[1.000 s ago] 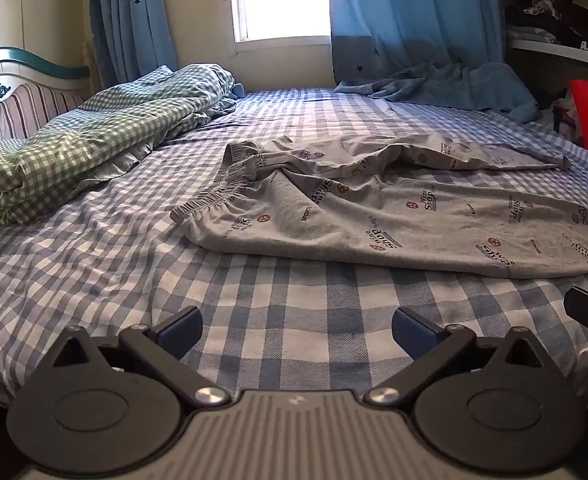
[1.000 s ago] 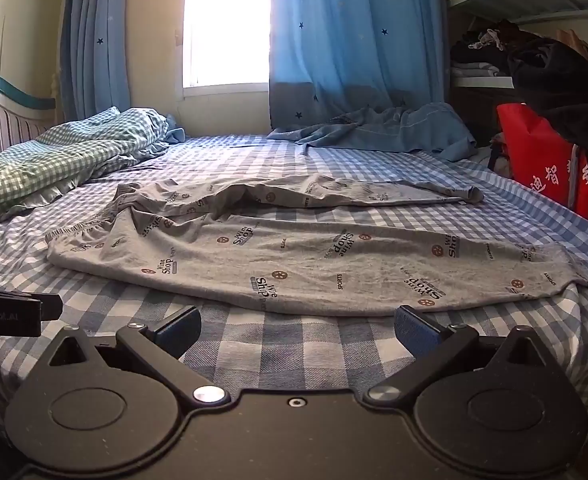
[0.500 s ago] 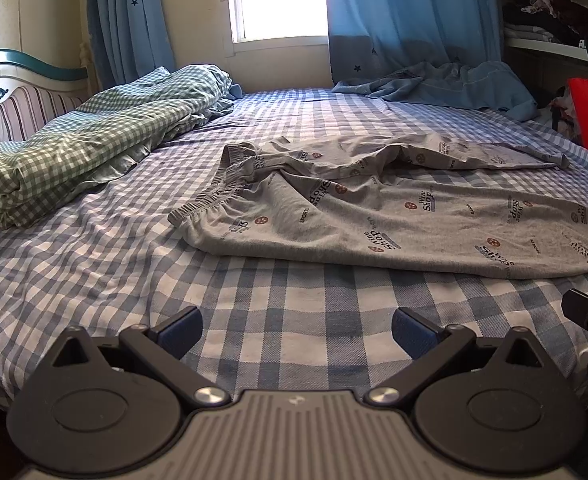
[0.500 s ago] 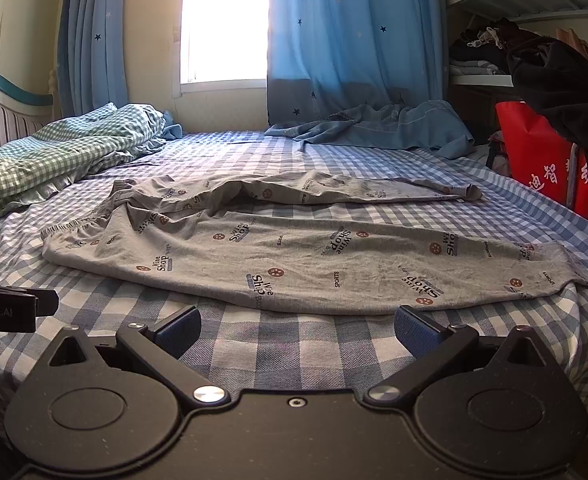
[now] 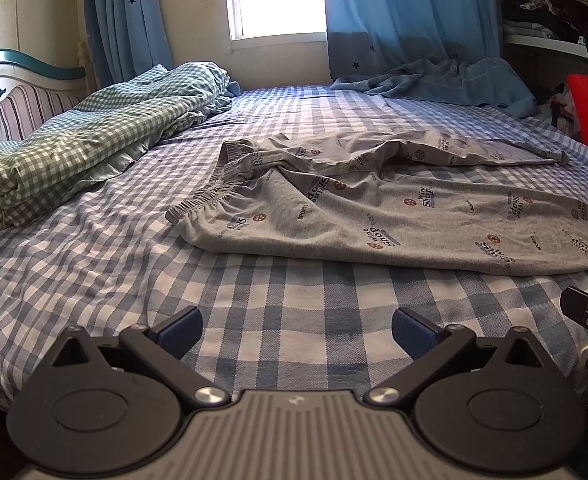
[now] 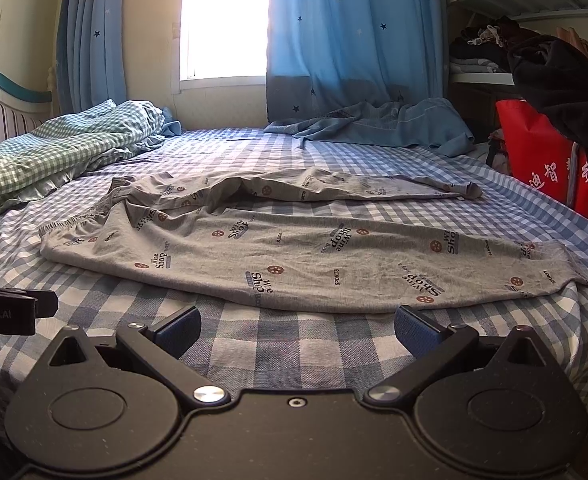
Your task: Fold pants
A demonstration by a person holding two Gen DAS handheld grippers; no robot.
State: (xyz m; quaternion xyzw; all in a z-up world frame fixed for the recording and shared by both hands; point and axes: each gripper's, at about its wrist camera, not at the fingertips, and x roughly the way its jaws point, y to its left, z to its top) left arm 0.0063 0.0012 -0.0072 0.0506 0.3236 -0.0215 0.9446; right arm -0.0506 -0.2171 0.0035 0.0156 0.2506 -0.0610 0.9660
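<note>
Grey printed pants point(image 5: 382, 208) point(image 6: 314, 248) lie spread across the blue checked bed, waistband to the left, both legs running right, the far leg wrinkled. My left gripper point(image 5: 296, 330) hovers open over the bed's near edge, short of the waistband corner. Open as well, my right gripper point(image 6: 296, 330) stands just in front of the near leg's lower hem edge. Nothing is between either pair of fingers. Part of the right gripper point(image 5: 586, 312) shows at the left view's right edge, and part of the left gripper point(image 6: 10, 312) at the right view's left edge.
A rolled green checked quilt point(image 5: 86, 140) lies along the left by the striped headboard point(image 5: 18, 104). A blue cloth point(image 6: 374, 124) is heaped at the far edge under the curtains. A red bag point(image 6: 542, 168) and cluttered shelves point(image 6: 494, 56) stand on the right.
Both grippers have edged slightly forward and toward the pants. Their fingers stay open and the pants have not moved.
</note>
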